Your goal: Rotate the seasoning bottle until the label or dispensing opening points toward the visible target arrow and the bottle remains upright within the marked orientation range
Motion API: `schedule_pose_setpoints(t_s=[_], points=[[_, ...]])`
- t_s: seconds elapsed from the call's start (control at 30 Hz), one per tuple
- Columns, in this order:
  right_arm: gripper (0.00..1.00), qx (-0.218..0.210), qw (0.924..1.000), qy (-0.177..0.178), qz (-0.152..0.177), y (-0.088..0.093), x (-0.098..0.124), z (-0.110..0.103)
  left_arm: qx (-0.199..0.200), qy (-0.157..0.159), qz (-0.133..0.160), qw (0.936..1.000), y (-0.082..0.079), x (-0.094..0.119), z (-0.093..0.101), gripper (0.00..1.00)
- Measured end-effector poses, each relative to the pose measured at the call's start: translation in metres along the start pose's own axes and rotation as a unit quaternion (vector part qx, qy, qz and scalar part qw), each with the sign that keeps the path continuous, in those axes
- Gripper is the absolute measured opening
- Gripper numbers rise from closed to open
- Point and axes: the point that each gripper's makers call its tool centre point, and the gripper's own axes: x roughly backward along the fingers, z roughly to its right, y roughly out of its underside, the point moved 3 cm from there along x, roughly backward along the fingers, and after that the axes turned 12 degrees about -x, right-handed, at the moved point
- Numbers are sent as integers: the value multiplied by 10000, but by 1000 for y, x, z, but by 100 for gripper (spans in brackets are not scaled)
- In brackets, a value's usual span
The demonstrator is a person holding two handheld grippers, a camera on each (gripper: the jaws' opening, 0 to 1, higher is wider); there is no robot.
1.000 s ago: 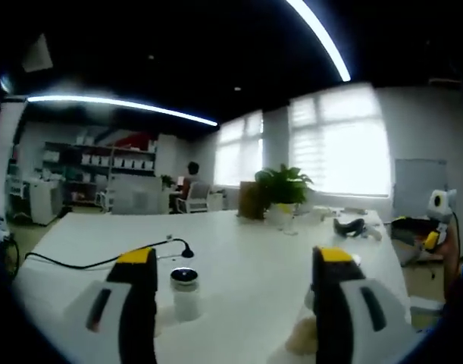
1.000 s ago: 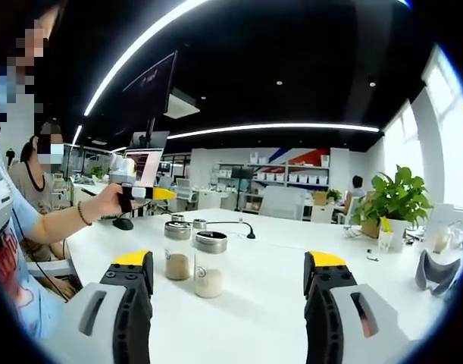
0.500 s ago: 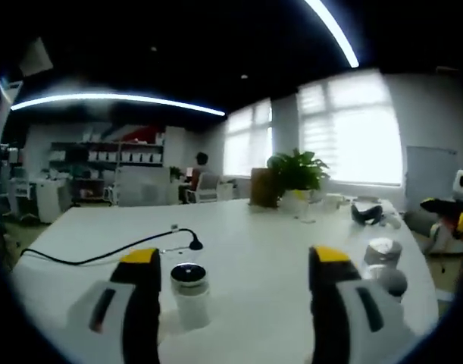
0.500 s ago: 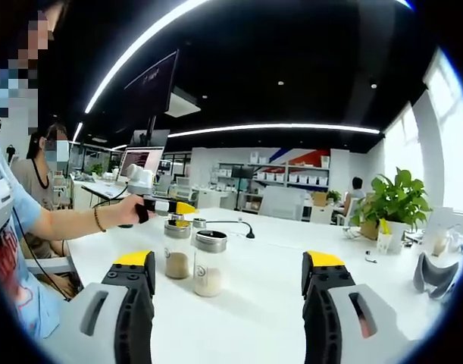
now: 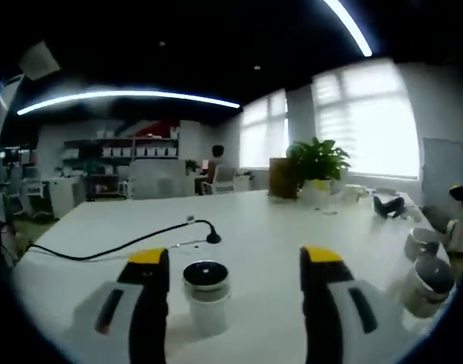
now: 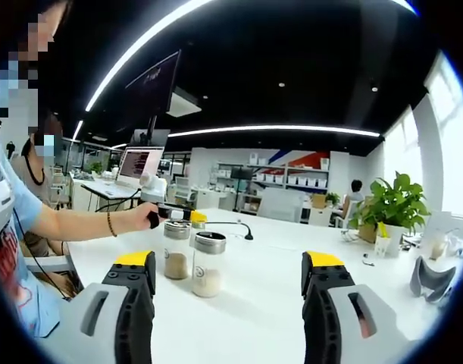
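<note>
both claws spread: left claw [image 5: 235, 262] flanks a cylindrical, metal-capped seasoning bottle [image 5: 206, 297] upright on the smooth white tabletop [image 5: 269, 227]; right claw [image 6: 229, 263] holds nothing.

The left gripper [image 5: 235, 303] stands with its yellow-tipped jaws spread wide over the white table [image 5: 276, 227]. Between them, close to the left jaw, a seasoning bottle [image 5: 206, 296] stands upright — pale body, dark round cap. A black cable [image 5: 125, 244] trails across mid-left. Two more jars [image 5: 427, 271] sit at the lower right edge; a potted plant [image 5: 317, 168] stands upper right.
</note>
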Motion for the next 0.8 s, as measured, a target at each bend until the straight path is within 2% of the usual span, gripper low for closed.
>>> schedule_pose_setpoints(t_s=[0.07,0.13,0.2,0.27,0.37,0.5,0.8], points=[[81,11,10000,5,6,-1,0,0,20,-38,-66,10000,6,-3,1,73],[80,27,10000,4,-1,-1,1,-1,167,57,-186,9997,13,-4,5,70],[78,165,9998,41,-107,2,1,0,201,-67,-128,9997,15,-4,4,68],[78,175,9998,73,-118,2,1,1,17,-257,-314,9992,23,-6,2,69],[78,64,10000,57,-33,0,2,2,152,-199,-294,9993,26,-10,4,67],[78,99,9999,66,-40,0,2,1,92,-364,-376,9986,33,-13,1,64],[78,74,10000,46,-32,0,2,1,247,-464,-416,9978,41,-18,-3,57]])
